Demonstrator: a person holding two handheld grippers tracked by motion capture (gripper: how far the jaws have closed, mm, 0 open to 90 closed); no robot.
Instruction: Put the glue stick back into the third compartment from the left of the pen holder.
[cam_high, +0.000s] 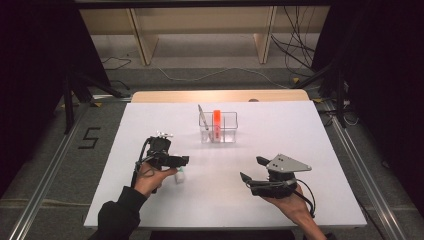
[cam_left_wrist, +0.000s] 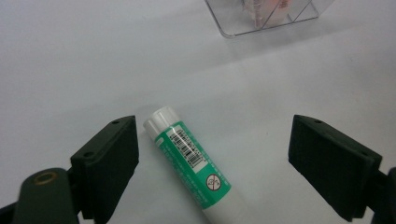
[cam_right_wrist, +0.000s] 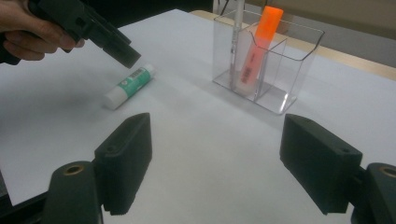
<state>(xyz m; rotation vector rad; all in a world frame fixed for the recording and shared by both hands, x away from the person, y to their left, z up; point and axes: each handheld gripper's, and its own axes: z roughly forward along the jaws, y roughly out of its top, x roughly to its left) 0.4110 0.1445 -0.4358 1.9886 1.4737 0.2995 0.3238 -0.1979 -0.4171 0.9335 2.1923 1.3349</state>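
Left gripper (cam_left_wrist: 212, 154) hovers over glue stick (cam_left_wrist: 194, 161), jaws spread wide, nothing held. Stick lies flat on white counter (cam_high: 300, 150), between the jaws but close to one, clear gap to the other. Long axis runs diagonal across jaw line, white cap end pointing away toward clear organizer (cam_right_wrist: 266, 65). Right gripper (cam_right_wrist: 229, 163) open too, empty, well apart. Left hand nearer; judgement: needs wrist twist to square jaws across tube.

Glossy plastic glue stick (cam_left_wrist: 194, 162); clear plastic holder (cam_right_wrist: 267, 60).
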